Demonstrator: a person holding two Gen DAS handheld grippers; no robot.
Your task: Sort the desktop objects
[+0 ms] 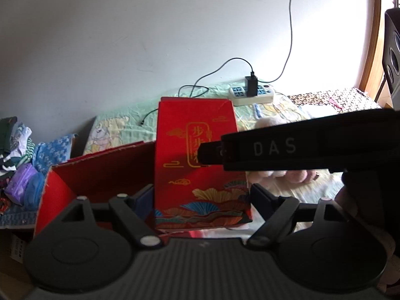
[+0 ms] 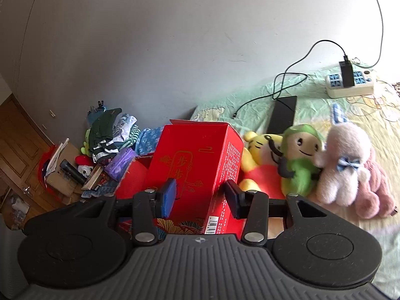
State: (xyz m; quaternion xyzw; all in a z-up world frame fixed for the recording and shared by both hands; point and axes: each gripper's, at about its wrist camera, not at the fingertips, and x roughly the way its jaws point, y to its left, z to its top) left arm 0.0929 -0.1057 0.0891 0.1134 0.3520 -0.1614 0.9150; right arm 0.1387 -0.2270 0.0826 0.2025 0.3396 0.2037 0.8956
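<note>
From where I stand, the left gripper (image 1: 202, 200) has its fingers spread wide either side of the tall red box (image 1: 200, 165), close to its walls, though I can't tell whether the pads actually touch. The right gripper (image 2: 200, 197) also stands open, its blue-padded fingers (image 2: 168, 197) set in front of the same red box (image 2: 197, 170), not around it, and gripping nothing.

The box stands upright on the bed (image 2: 325, 115), top flaps open. To handle it well, I'd judge the left fingers should close squarely on the flat side walls, low down, since thin card with an open top will likely cave if pinched near the rim. The right gripper could steady the face.

Just left of it lies a low open red carton (image 1: 100, 175); I can't see what either box contains.

Beside the box sit three soft toys: a yellow bear (image 2: 260, 165), a green doll (image 2: 300, 160) and a pale rabbit (image 2: 345, 165).

Farther back, a power strip (image 2: 350, 85) sits near the wall.
</note>
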